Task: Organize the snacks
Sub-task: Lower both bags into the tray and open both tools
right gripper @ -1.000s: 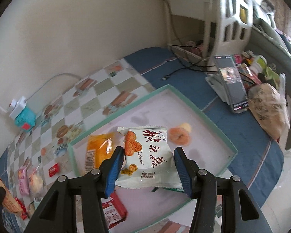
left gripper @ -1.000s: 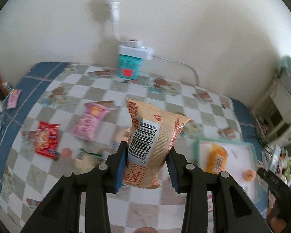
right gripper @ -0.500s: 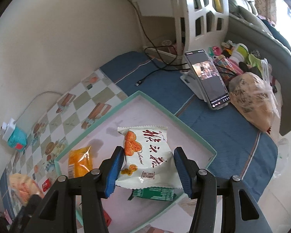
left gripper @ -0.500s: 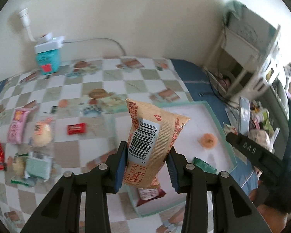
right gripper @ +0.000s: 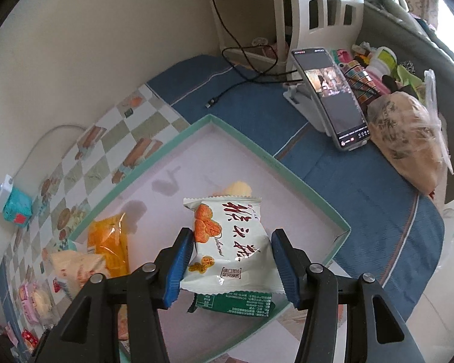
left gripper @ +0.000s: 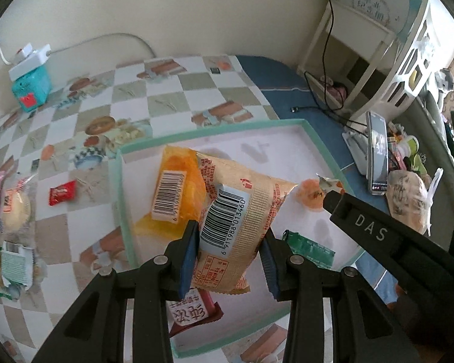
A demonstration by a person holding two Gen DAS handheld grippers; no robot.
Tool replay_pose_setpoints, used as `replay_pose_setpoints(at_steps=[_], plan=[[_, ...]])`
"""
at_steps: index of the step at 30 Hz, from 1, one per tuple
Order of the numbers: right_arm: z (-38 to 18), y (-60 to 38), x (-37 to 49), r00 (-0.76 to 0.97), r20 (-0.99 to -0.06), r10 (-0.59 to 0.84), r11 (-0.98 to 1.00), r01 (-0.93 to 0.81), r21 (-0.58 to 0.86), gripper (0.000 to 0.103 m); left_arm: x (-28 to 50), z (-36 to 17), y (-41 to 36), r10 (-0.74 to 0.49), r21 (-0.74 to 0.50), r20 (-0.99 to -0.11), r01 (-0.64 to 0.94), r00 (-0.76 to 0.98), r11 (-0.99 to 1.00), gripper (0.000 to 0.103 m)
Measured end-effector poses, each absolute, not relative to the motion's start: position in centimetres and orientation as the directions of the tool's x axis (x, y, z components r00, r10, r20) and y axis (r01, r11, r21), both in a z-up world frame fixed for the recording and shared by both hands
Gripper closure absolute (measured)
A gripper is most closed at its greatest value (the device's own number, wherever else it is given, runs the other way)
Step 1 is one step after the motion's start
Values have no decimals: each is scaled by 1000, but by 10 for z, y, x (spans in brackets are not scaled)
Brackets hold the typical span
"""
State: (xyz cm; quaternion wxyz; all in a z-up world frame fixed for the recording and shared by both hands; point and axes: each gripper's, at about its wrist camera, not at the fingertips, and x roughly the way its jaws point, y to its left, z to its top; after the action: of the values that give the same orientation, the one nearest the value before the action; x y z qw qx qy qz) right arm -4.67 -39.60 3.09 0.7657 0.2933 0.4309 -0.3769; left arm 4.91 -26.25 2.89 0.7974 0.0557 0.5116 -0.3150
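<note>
Right now we hold a snack in each tool, both above the tray (left gripper: 127, 205) with the teal rim that sits on the checked table (left gripper: 178, 90). Our left tool (left gripper: 229, 255) pinches a tan packet (left gripper: 245, 220) between its blue pads, barcode facing the camera, tilted and lifted over the near-left part of the tray. Just behind it an orange packet (left gripper: 178, 193) lies flat on the tray floor, and a dark green wrapper (left gripper: 310, 249) lies to the right. Our right tool (right gripper: 232, 267) grips a white bag (right gripper: 230, 242) printed with orange snacks — the pads press its two side edges — over the tray's near side, with the green wrapper under it. A small round orange candy (left gripper: 310, 193) rests mid-tray. More snacks — a red candy (left gripper: 62, 193) and some pink and pale packets — wait on the table to the left, well apart from the tray.
</note>
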Motion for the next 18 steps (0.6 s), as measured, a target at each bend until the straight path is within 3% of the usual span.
replay_pose_setpoints(at_steps=[11,14,18], plan=[[21,-397,-41,359,-885,-296,555,819,146,44,47,18,-275,-436,-221,-856,566,277,794,62],[22,-397,-40,368,-884,-288,554,817,159,43,47,19,-275,-423,-200,-855,564,298,801,39],[21,-398,-40,369,-885,-285,550,819,164,34,49,23,-272,-427,-200,-851,563,305,802,37]])
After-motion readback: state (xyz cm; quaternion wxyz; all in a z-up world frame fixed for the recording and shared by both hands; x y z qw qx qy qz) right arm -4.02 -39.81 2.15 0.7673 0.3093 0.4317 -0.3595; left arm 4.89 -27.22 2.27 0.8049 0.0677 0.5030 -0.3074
